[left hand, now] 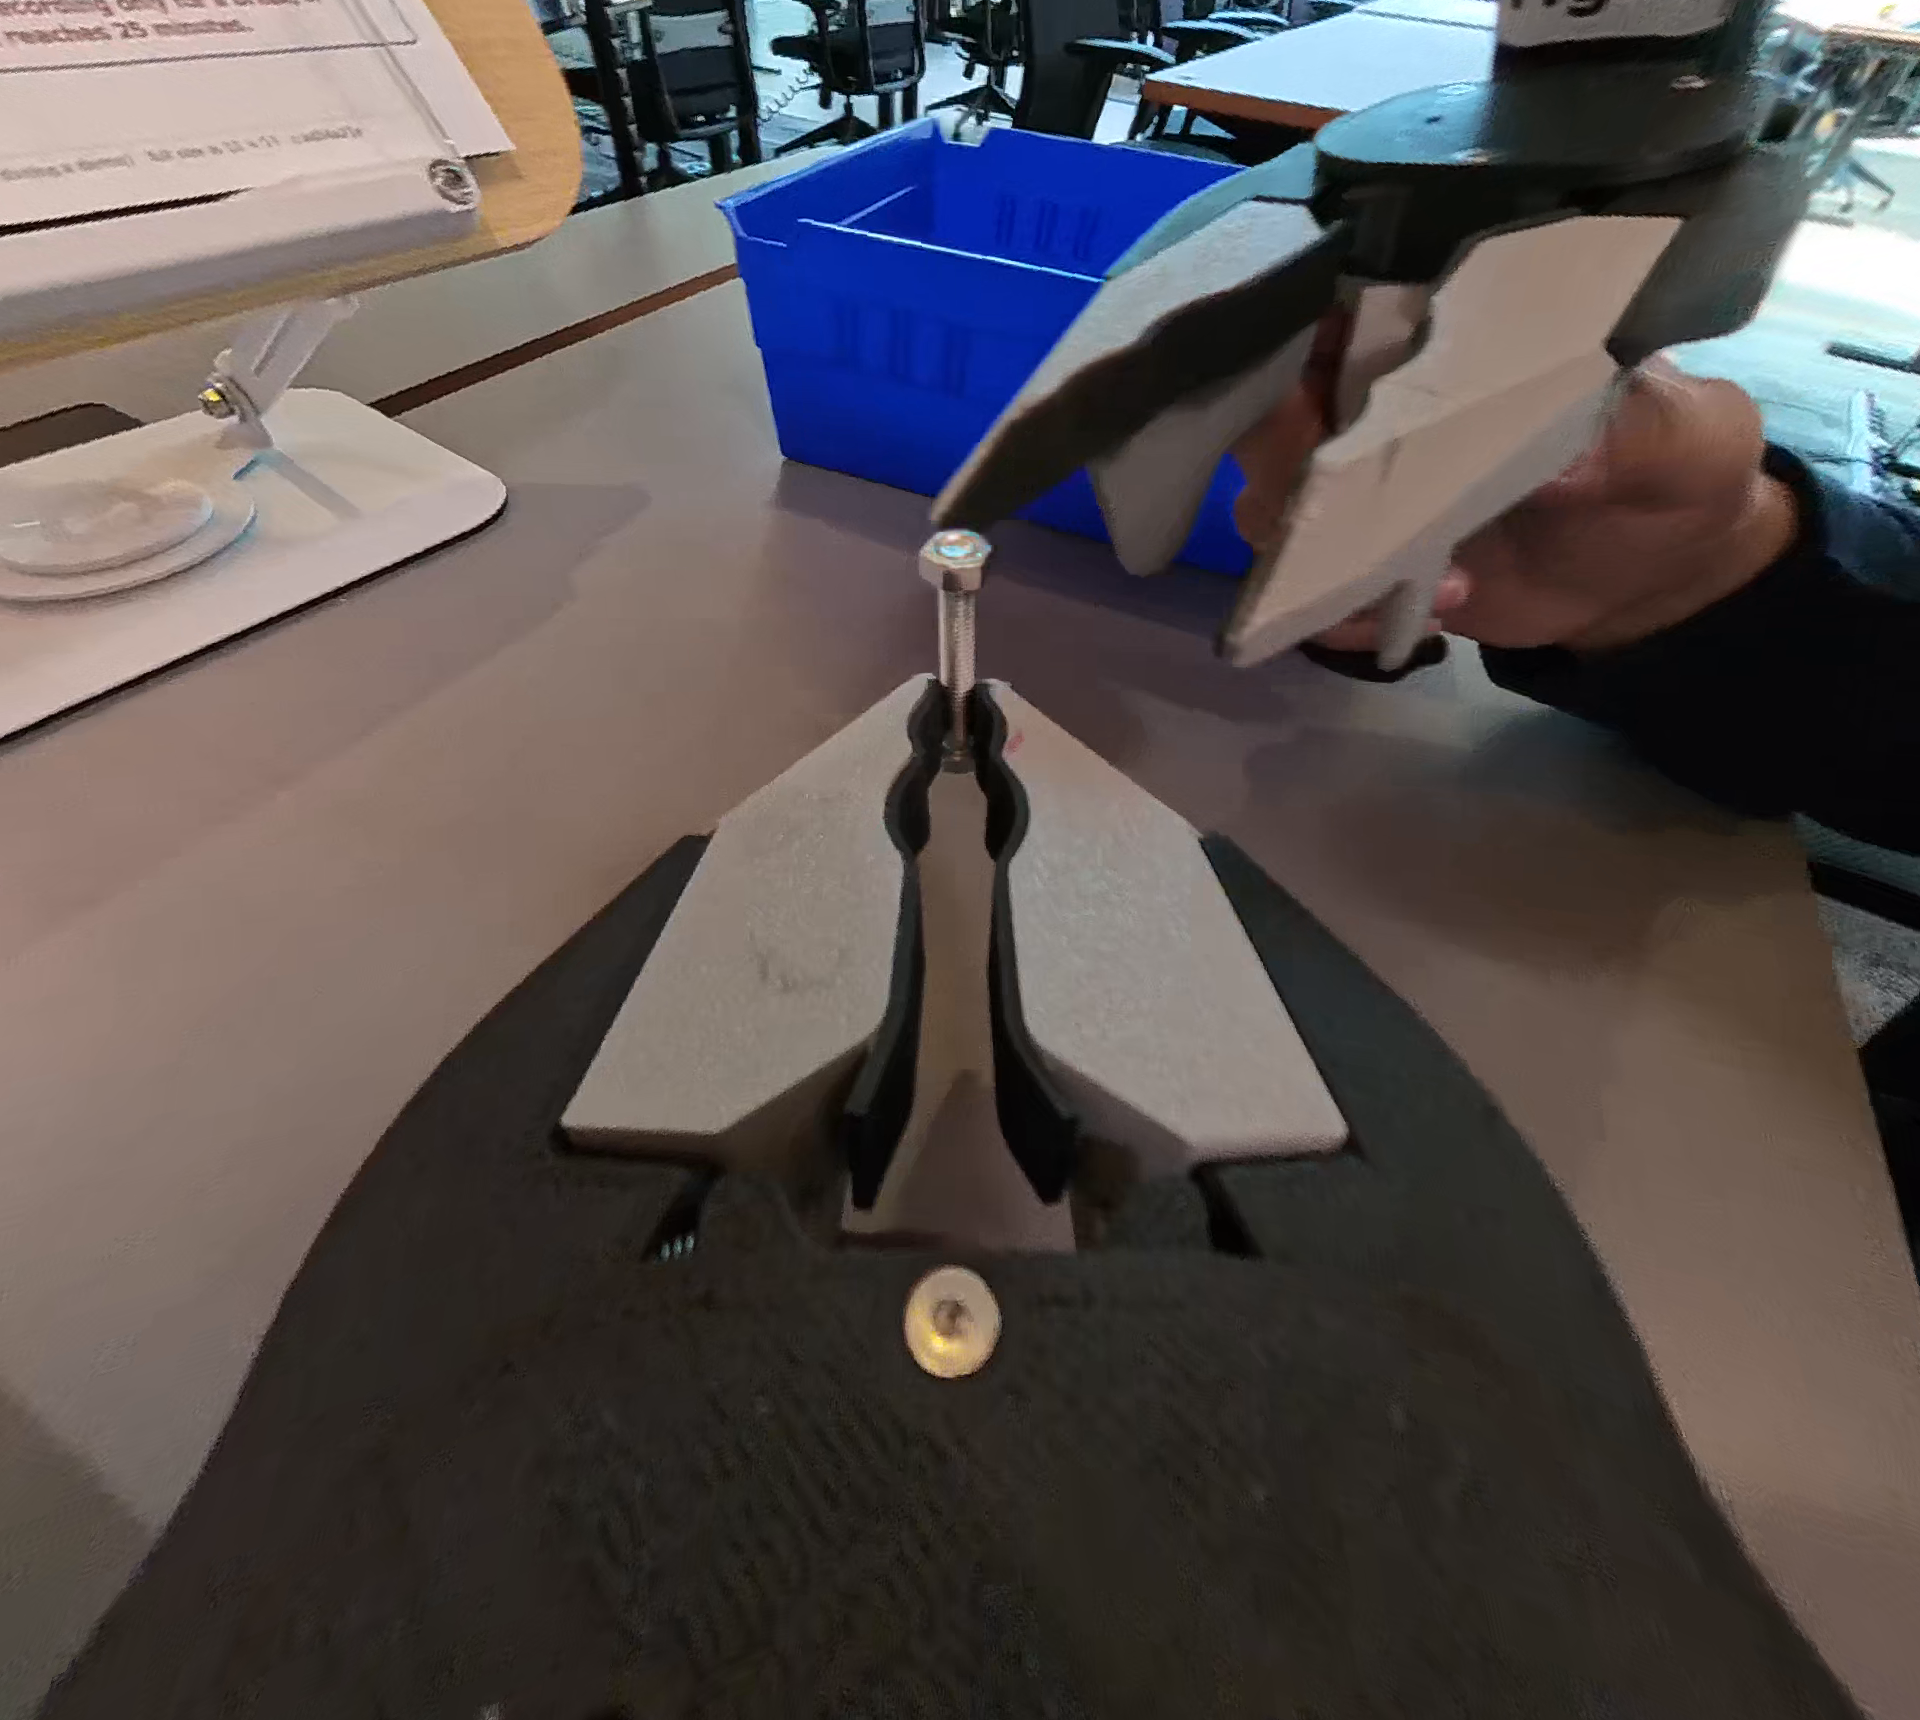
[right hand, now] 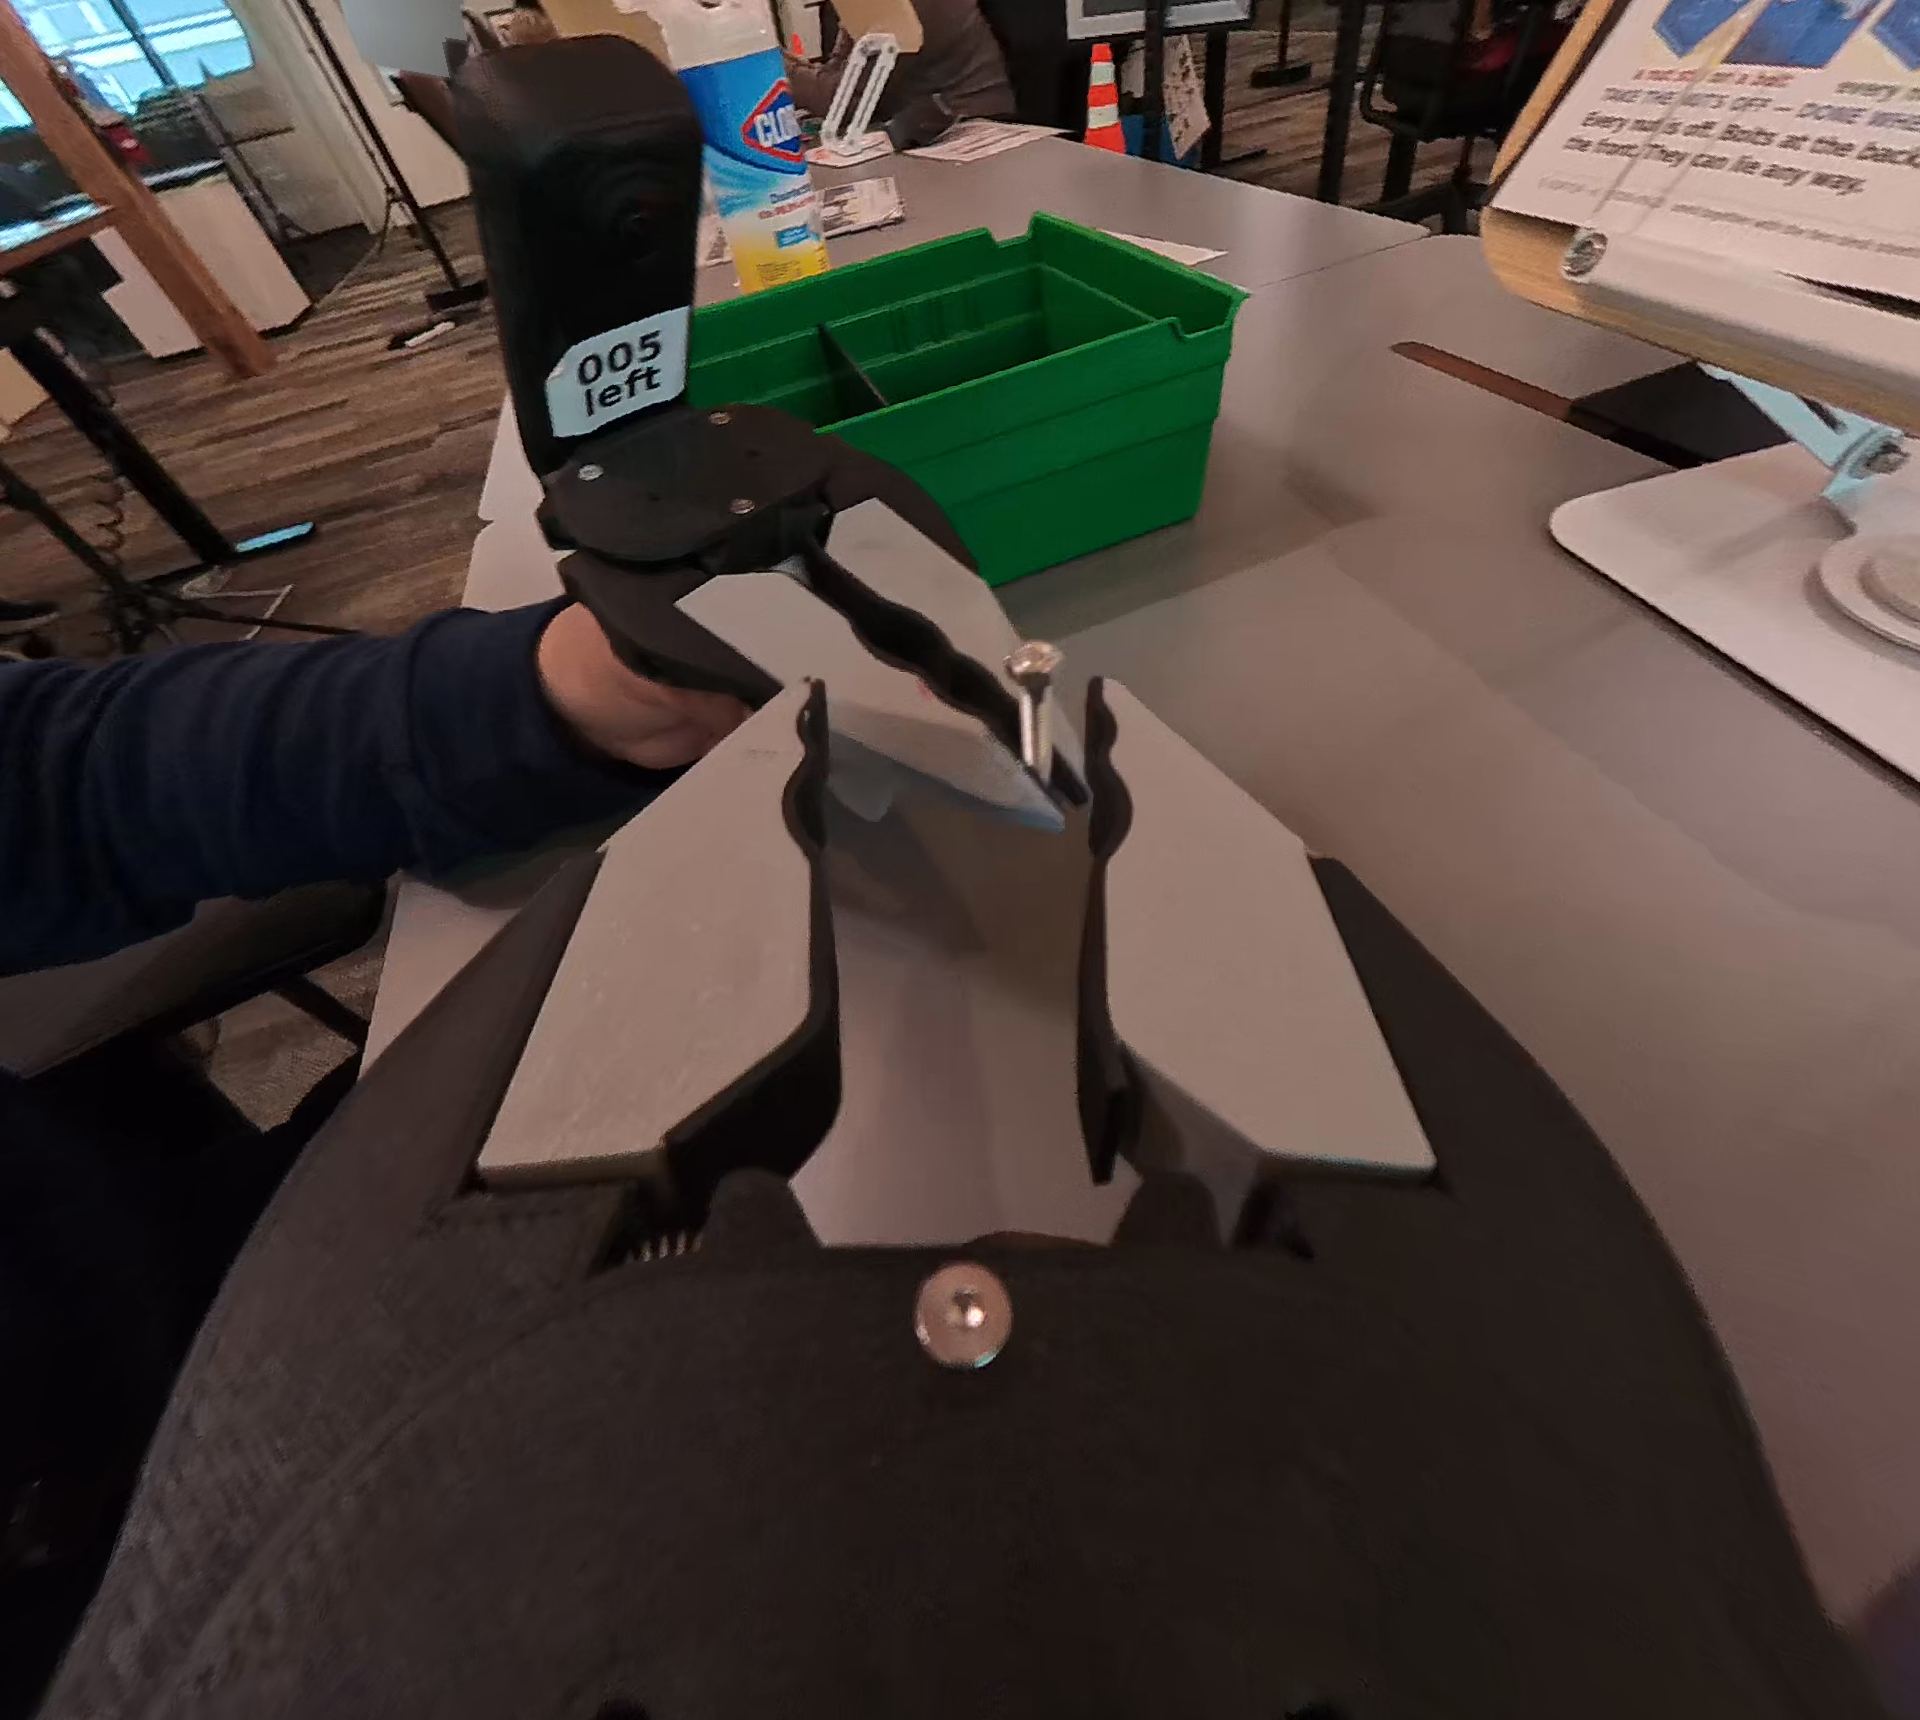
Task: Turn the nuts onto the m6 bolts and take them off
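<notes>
1. Two hand-held grippers meet over a grey desk (left hand: 623,631), each with grey, wedge-shaped fingers edged in black rubber.
2. The left gripper (left hand: 957,714) has its fingers clamped together on the lower end of a slim, threaded silver bolt (left hand: 956,642), which stands nearly upright out of the fingertips.
3. A small silver hex nut (left hand: 953,564) sits at the very top of the bolt.
4. The right gripper (left hand: 1091,579) comes in from the upper right in the left wrist view, tilted downward, its fingers spread apart. The tip of its nearer finger (left hand: 971,507) is just above the nut; whether it touches cannot be told.
5. In the right wrist view the right gripper's (right hand: 951,714) fingers stand wide apart, with the bolt (right hand: 1034,714) rising between them, closer to the right-hand finger.
6. A hand (left hand: 1600,527) in a dark blue sleeve holds the right gripper; another hand (right hand: 623,704) in the same kind of sleeve holds the left gripper (right hand: 1055,797).
7. A blue plastic bin (left hand: 935,340) stands on the desk behind the bolt, near the right gripper.
8. A green plastic bin with inner dividers (right hand: 1039,423) stands on the desk behind the left gripper.
9. A white stand holding a printed sheet (left hand: 208,112) sits at the desk's left side in the left wrist view.
</notes>
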`<state>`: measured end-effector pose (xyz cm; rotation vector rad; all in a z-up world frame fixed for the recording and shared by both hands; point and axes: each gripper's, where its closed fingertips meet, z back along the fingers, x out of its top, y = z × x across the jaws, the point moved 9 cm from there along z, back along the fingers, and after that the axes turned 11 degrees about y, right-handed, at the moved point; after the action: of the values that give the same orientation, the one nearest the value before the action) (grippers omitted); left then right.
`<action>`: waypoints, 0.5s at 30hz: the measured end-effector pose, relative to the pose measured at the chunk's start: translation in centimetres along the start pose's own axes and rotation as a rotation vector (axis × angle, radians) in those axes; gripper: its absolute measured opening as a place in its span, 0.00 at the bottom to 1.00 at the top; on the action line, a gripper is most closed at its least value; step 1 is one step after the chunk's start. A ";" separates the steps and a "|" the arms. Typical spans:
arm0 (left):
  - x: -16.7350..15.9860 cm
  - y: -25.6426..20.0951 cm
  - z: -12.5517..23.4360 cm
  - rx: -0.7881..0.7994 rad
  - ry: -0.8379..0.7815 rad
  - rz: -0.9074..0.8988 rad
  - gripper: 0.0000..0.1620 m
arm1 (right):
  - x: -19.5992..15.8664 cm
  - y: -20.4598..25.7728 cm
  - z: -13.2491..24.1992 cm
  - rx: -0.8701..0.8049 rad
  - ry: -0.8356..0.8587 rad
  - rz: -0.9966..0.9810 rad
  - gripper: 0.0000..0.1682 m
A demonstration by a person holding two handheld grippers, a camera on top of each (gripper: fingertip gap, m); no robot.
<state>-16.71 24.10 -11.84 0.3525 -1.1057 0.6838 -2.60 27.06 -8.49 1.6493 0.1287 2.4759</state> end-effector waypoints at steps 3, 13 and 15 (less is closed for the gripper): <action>0.0 -0.5 -0.3 -0.023 0.007 -0.028 0.02 | -0.1 -0.1 -0.2 0.030 0.003 -0.028 0.32; -0.2 1.4 0.5 0.039 0.000 0.096 0.02 | 0.0 0.9 -0.2 0.061 0.023 0.047 0.25; -0.1 0.6 0.3 -0.002 0.002 0.050 0.02 | 0.0 0.1 0.0 0.007 0.008 0.005 0.27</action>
<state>-17.35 24.36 -11.83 0.3235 -1.1167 0.7273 -2.64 26.95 -8.52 1.6452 0.1350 2.4884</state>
